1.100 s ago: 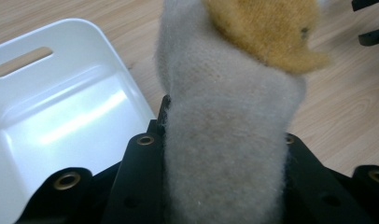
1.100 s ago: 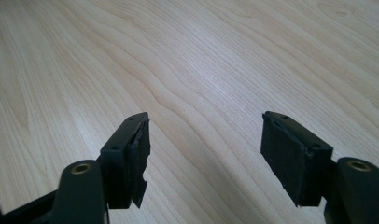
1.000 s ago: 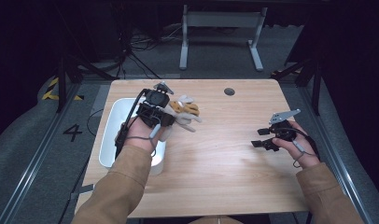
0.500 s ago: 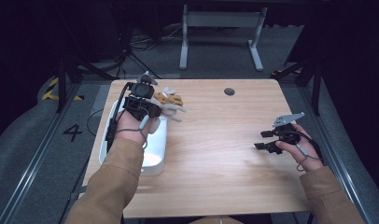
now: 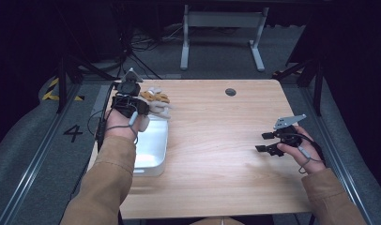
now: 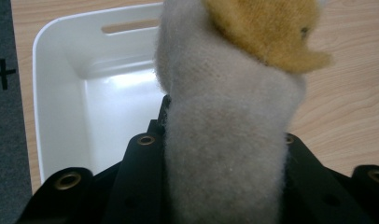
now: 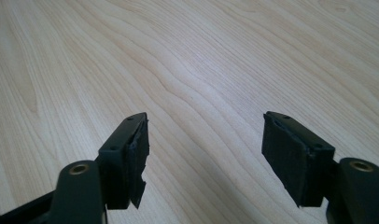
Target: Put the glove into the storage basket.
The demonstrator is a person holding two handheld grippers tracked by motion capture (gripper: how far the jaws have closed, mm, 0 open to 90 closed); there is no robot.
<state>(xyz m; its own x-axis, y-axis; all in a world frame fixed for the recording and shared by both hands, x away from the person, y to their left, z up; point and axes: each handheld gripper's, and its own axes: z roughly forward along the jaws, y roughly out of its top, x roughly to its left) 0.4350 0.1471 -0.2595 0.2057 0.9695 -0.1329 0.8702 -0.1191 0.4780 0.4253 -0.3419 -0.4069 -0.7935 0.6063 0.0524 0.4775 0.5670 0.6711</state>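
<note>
We saw a light wooden table (image 5: pixel 217 154) standing on grey carpet, with a small dark round spot (image 5: pixel 230 92) near its far edge. At the table's left side sat a white plastic bin (image 5: pixel 153 150), its long side running away from us; from the left gripper view its inside (image 6: pixel 108 121) looked bare, with a slot handle cut into the far wall.

Our tan sleeves came in from the bottom of the high view. Our left gripper (image 5: pixel 132 105) hung over the far end of the bin, near the far-left corner of the table. Its black jaws were clamped on a plush toy (image 5: pixel 156 101), grey-beige with a yellow-orange patch. In the left gripper view the toy (image 6: pixel 225 140) stood up between the jaws, pinched on both sides, and hid much of the bin and table beyond it. We could not tell what kind of figure it was.

Our right gripper (image 5: pixel 268 143) sat low over the right side of the table, well apart from the bin. In the right gripper view its jaws gaped wide with bare wood grain between them.
</note>
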